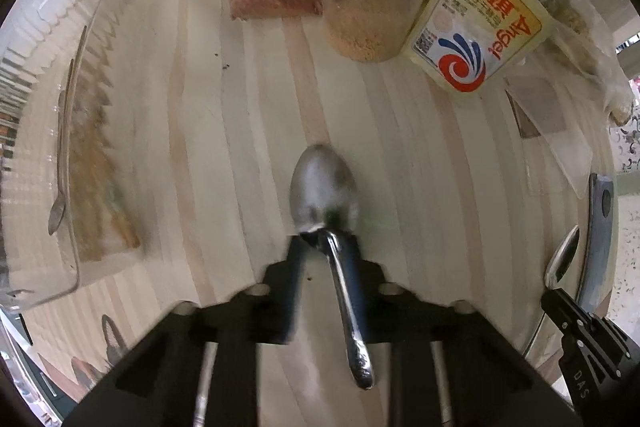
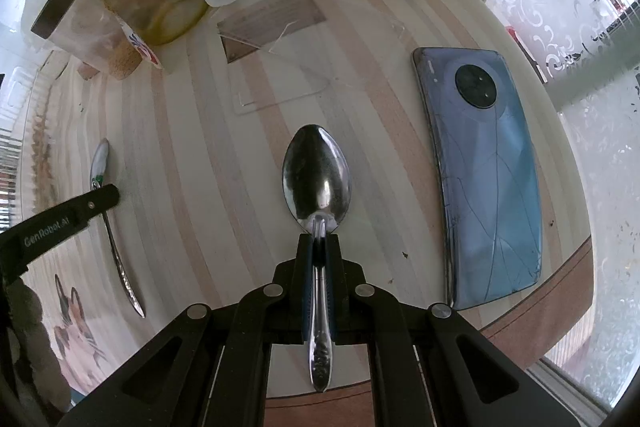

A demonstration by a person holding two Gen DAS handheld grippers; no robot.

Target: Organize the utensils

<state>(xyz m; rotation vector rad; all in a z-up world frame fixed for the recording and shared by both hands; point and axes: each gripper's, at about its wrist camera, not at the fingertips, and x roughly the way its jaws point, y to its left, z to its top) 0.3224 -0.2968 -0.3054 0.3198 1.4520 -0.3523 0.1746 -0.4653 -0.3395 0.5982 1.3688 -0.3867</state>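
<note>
Two metal spoons lie on the striped wooden table [image 1: 192, 115]. In the left wrist view one spoon [image 1: 324, 191] points its bowl away, its handle running back between the fingers of my left gripper [image 1: 326, 247]. The handle rests against the right blue pad, and bare table shows between it and the left finger, so the jaws stand narrowly open. From the right wrist view that gripper [image 2: 106, 195] hangs over this spoon [image 2: 100, 159]. My right gripper [image 2: 320, 239] is shut on the neck of the other spoon [image 2: 316, 175]. It also shows at the left view's right edge, right gripper [image 1: 560, 301] and spoon [image 1: 564, 259].
A cracked blue phone [image 2: 488, 179] lies right of the held spoon, near the table's edge. At the back stand a yellow yeast packet [image 1: 476, 27], a clear jar of crumbs [image 1: 364, 23], bags and bottles. A clear dish [image 1: 40, 155] holding a thin utensil sits far left.
</note>
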